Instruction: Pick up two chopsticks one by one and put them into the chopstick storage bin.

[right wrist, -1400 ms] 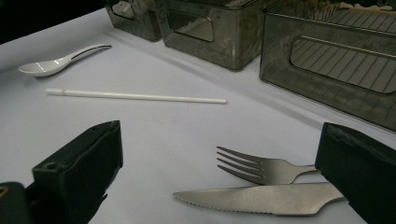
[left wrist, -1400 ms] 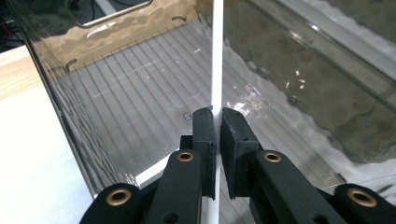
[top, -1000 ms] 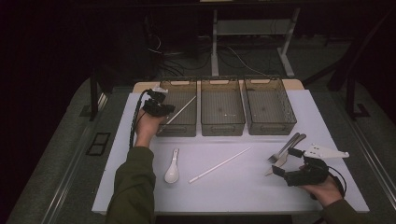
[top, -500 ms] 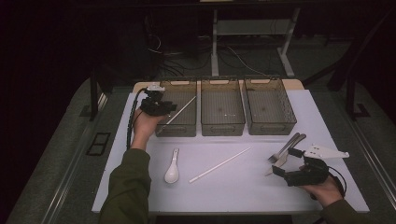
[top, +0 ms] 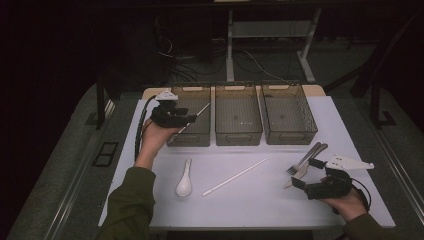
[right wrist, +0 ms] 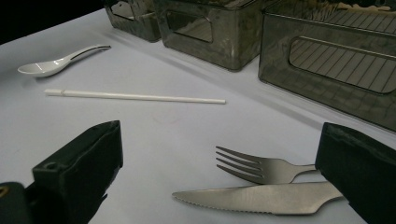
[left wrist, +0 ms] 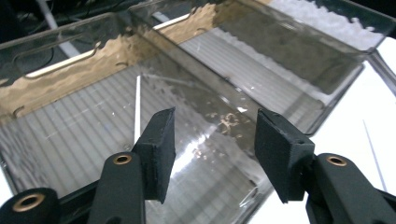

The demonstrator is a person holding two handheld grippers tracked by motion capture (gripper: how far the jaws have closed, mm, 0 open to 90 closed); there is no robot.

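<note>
While the left gripper (top: 186, 119) hovers with jaws apart and empty over the leftmost bin (top: 192, 131), upper left of the high view, one white chopstick (left wrist: 137, 108) already leans inside it. The spoon (top: 184, 184) and second chopstick (top: 235, 177) lie lower centre, so a clean lift out before the next pick seems wise. At lower right, the right gripper (top: 306, 173), jaws spread, straddles the fork (right wrist: 261, 168) and knife (right wrist: 261, 198), and should probably close on one handle only; both handles are cut off behind its jaw.

A white chopstick (top: 196, 116) leans diagonally inside the leftmost bin (top: 190, 135).
</note>
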